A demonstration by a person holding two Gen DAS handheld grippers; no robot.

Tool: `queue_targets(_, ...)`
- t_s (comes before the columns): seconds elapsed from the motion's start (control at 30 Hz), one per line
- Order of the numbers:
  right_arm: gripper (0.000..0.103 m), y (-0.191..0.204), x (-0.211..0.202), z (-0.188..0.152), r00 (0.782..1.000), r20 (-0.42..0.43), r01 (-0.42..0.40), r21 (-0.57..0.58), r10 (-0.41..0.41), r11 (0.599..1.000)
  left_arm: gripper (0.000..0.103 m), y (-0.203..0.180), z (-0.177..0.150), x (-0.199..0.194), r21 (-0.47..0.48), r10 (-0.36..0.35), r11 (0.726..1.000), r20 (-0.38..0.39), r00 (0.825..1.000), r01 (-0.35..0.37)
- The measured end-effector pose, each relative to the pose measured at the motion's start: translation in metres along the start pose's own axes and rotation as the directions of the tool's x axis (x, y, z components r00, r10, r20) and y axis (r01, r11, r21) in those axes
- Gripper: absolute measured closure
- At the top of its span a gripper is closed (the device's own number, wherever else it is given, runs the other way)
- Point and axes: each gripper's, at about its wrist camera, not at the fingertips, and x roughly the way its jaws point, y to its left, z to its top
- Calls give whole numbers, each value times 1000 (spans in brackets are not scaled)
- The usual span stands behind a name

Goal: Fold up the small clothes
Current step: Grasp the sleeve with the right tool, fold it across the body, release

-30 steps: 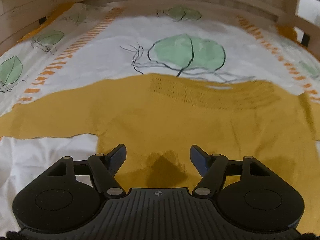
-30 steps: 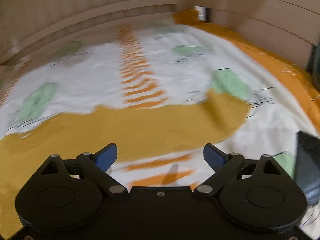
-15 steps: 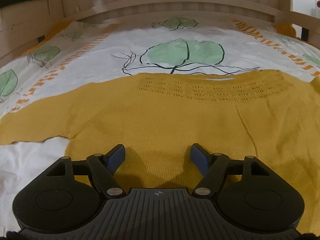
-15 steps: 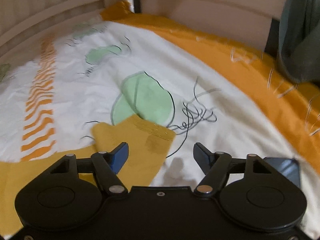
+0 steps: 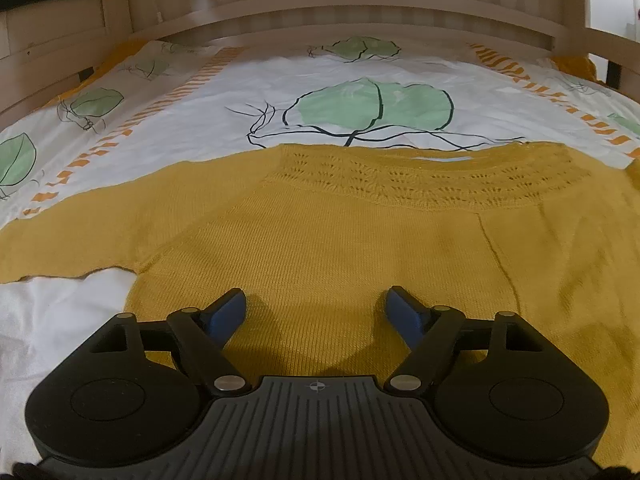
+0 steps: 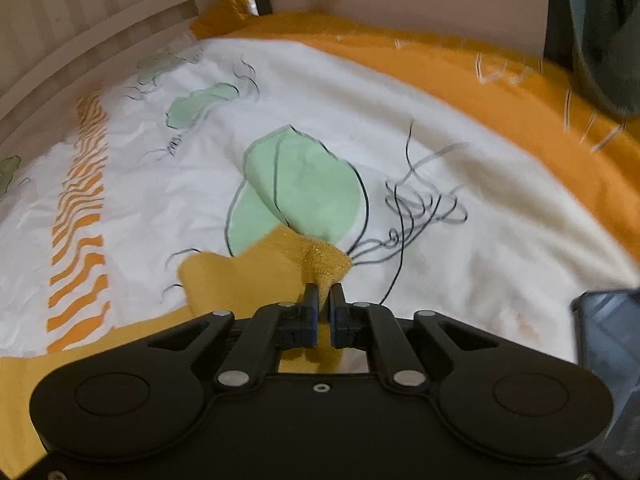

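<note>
Lots of open bed, walls all around

The white sheet (image 5: pixel 224 120) past the yellow sweater (image 5: pixel 340 248) is flat and bare, so a gripper could slide there. The wooden bed rail (image 5: pixel 360 10) blocks the far end. On the right side, an orange blanket edge (image 6: pixel 500 92), a dark hanging cloth (image 6: pixel 604 32) and a blue-grey thing (image 6: pixel 612 360) crowd the way.

left gripper (image 5: pixel 316 306): black ribbed housing, round discs, blue pads | right gripper (image 6: pixel 323 300): black, silver pivot pins
</note>
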Motion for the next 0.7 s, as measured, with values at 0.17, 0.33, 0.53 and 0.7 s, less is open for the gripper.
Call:
queue_targets(0.17,91,22,-59,18,993,90,-65,-55,70,996,25,1,1,0,-1,-2,1000,-7,1000,2)
queue_targets(0.33,91,67,-119,28,974,141,-158,-148,179,976,26,5,7,2,-4,-25,1000,-36,999,25)
queue_targets(0.53,91,149,-174,10,933,129,-291,-282,337,914,28,26,23,-3,2,-118,993,-143,983,119)
queue_targets(0.7,91,224,-198,-29,873,62,-438,-339,484,832,29,61,20,-21,-56,-147,989,-163,976,139)
